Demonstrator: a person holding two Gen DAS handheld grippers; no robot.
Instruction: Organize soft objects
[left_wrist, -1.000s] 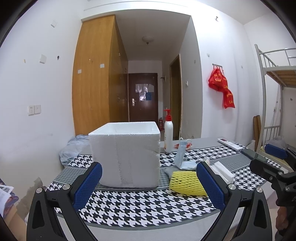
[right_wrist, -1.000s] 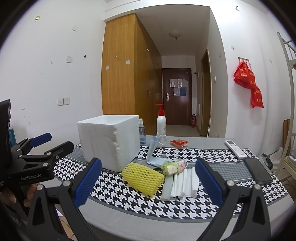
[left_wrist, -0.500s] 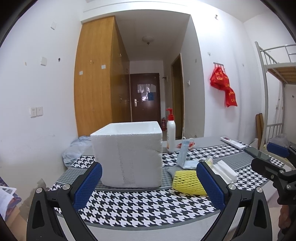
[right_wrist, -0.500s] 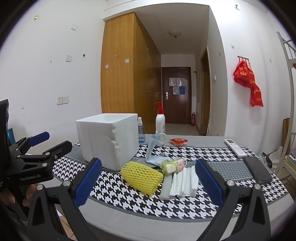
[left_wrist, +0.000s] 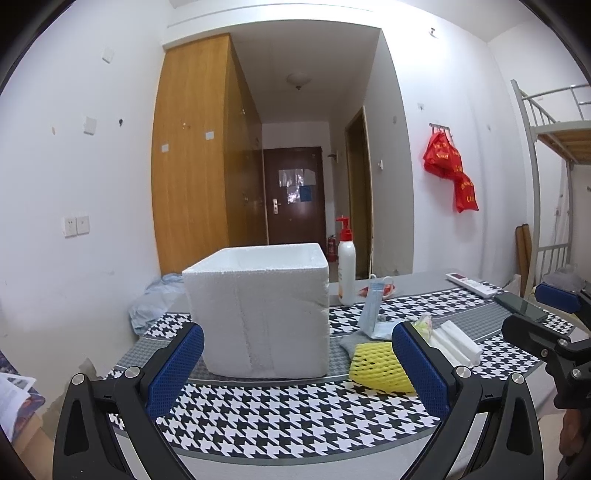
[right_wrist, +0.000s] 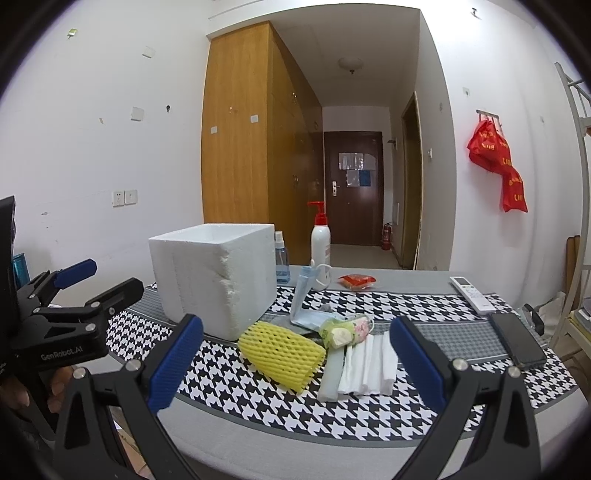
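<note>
**Nothing Gripped Yet, Soft Pile Waiting Beside the Foam Box**

Right now both tools are hovering off the near edge of the table (right_wrist: 369, 428), and neither is holding anything. The left gripper (left_wrist: 297, 363) is standing spread wide in front of the white foam box (left_wrist: 258, 314); the right gripper (right_wrist: 295, 360) is gaping equally wide, facing the soft pile.

That pile is lying mid-table, just right of the box: a yellow foam net (right_wrist: 282, 354), a rolled floral cloth (right_wrist: 345, 330) leaning against it, folded white tissues (right_wrist: 369, 363), and a blue face mask (right_wrist: 306, 306) behind.

Trouble is probably waiting in the crowding. Closing on the net could drag the touching cloth along, and the springy mesh may squirm free of a shallow pinch. A careless sweep toward the far edge risks toppling the pump bottle (right_wrist: 320, 245). Open cloth is lying along the near edge, and the box's top is looking unobstructed for drops.
</note>
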